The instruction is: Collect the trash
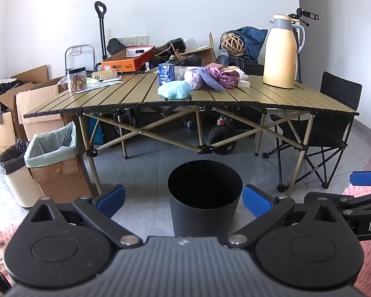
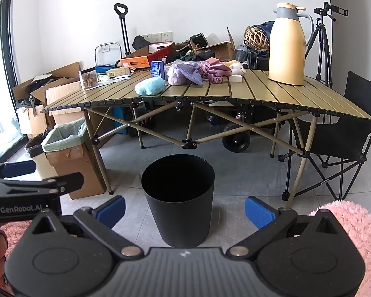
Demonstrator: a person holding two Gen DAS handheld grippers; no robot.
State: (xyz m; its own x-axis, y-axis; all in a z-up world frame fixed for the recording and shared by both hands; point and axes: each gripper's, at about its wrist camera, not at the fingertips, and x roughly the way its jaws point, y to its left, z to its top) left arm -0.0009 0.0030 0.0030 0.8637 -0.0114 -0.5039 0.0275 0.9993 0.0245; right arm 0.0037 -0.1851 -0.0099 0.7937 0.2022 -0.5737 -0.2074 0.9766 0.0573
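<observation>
A black round bin (image 1: 204, 195) stands on the grey tile floor in front of a folding table (image 1: 136, 94); it also shows in the right wrist view (image 2: 179, 198). My left gripper (image 1: 183, 201) is open and empty, its blue pads either side of the bin. My right gripper (image 2: 185, 210) is open and empty, also facing the bin. On the table lie a blue fluffy cloth (image 1: 174, 89), a blue carton (image 1: 166, 73), purple and pink cloths (image 1: 210, 76) and a clear jar (image 1: 76, 79). The table also shows in the right wrist view (image 2: 235, 91).
A yellow thermos (image 1: 282, 52) stands at the table's right. A cardboard box lined with a green bag (image 1: 54, 153) and a white bin with a black bag (image 1: 14, 170) stand left. A black folding chair (image 1: 334, 123) stands right. Cardboard boxes and clutter fill the back.
</observation>
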